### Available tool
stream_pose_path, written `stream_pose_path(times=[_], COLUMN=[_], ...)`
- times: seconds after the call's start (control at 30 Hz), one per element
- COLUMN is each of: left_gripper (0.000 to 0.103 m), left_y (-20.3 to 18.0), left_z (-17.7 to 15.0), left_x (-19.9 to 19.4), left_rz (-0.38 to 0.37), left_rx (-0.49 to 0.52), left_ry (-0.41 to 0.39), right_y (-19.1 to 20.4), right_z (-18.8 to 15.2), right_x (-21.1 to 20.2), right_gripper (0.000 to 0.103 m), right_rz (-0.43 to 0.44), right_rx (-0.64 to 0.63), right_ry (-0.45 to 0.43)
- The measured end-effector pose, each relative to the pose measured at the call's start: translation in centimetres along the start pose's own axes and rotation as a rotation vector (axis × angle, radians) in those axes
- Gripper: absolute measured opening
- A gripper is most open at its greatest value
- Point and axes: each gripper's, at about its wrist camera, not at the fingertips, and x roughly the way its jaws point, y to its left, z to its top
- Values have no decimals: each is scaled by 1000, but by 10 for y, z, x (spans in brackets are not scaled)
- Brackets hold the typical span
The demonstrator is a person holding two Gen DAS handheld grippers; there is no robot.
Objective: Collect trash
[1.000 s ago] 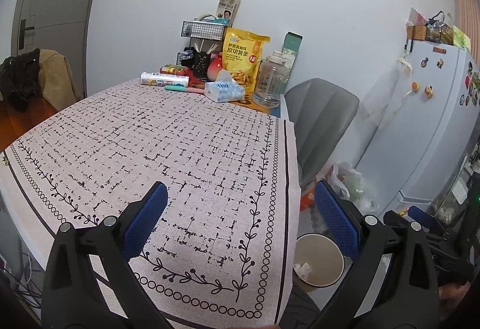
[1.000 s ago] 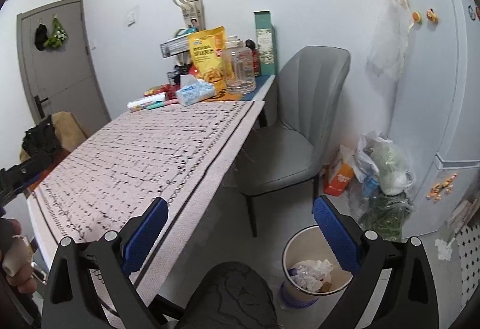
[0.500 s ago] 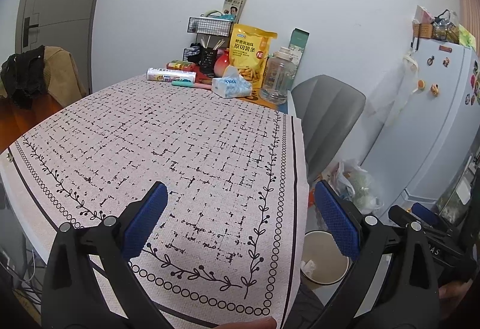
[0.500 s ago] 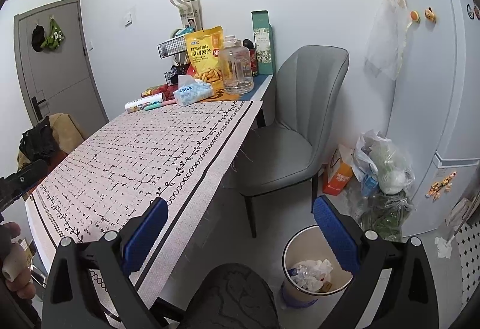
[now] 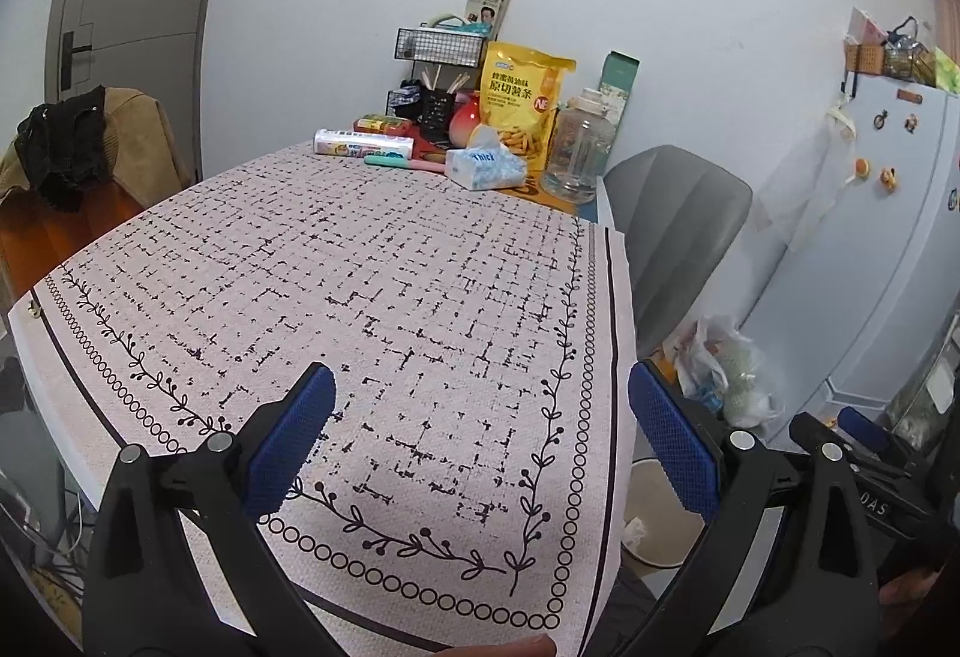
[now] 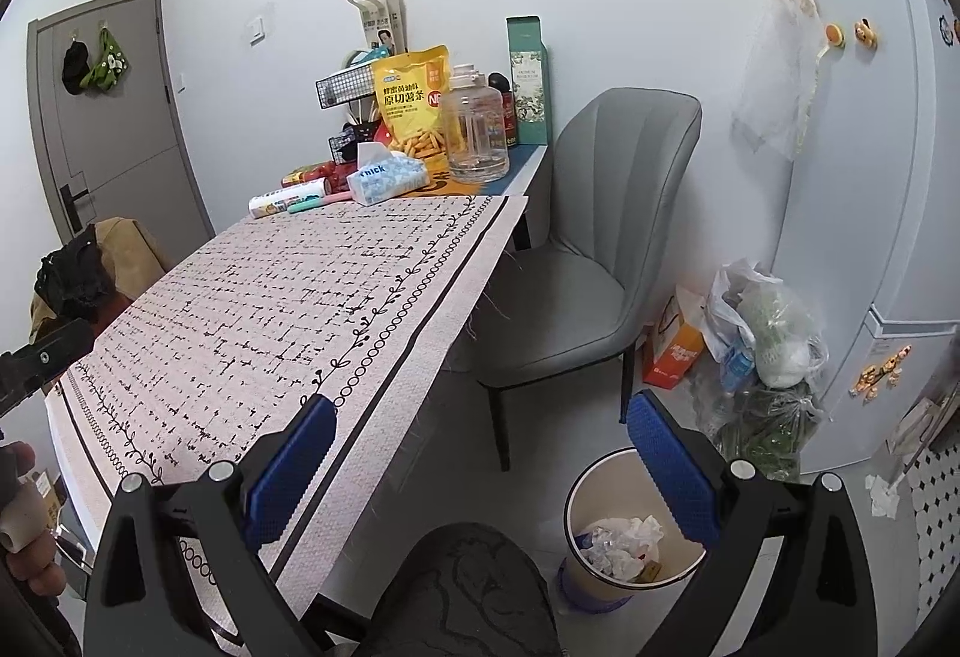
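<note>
The left gripper (image 5: 480, 441) hangs over the near end of the desk (image 5: 372, 297), its blue-padded jaws spread wide with nothing between them. The right gripper (image 6: 480, 462) is likewise released and empty, held off the desk's right edge above the floor. A dark rounded shape at the bottom of the right wrist view is cut off by the frame, and I cannot tell what it is.

Just right of the desk's near corner the trash bin (image 6: 630, 537) stands on the floor. In the right wrist view it holds crumpled white paper (image 6: 624, 534) and some coloured scraps too small to identify. In the left wrist view the desk edge and the gripper finger hide most of the bin, leaving only part of its rim.

The patterned tablecloth (image 6: 288, 309) covers the desk, and its near and middle stretch is bare. Past the bin, a grey chair (image 6: 588, 249) sits beside the desk, and plastic bags (image 6: 768, 333) lie heaped against the fridge (image 6: 870, 117), their contents blurred.

At the far end by the wall stand a tissue pack (image 5: 486, 168), a yellow snack bag (image 5: 522, 99), a clear jar (image 5: 576, 150), a roll lying flat (image 5: 360, 144) and a wire rack (image 5: 441, 48), partly hidden behind them.
</note>
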Motion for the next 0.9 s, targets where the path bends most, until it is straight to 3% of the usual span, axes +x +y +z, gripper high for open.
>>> stream_pose_path(times=[0.9], left_gripper=[97], left_y=[-3], left_z=[-4], left_x=[1], left_rz=[12], left_rx=[32], left_ry=[3], right_y=[6], right_z=[-6], right_x=[1], right_gripper=[95], right_rz=[51], right_rx=[-22], right_ry=[8])
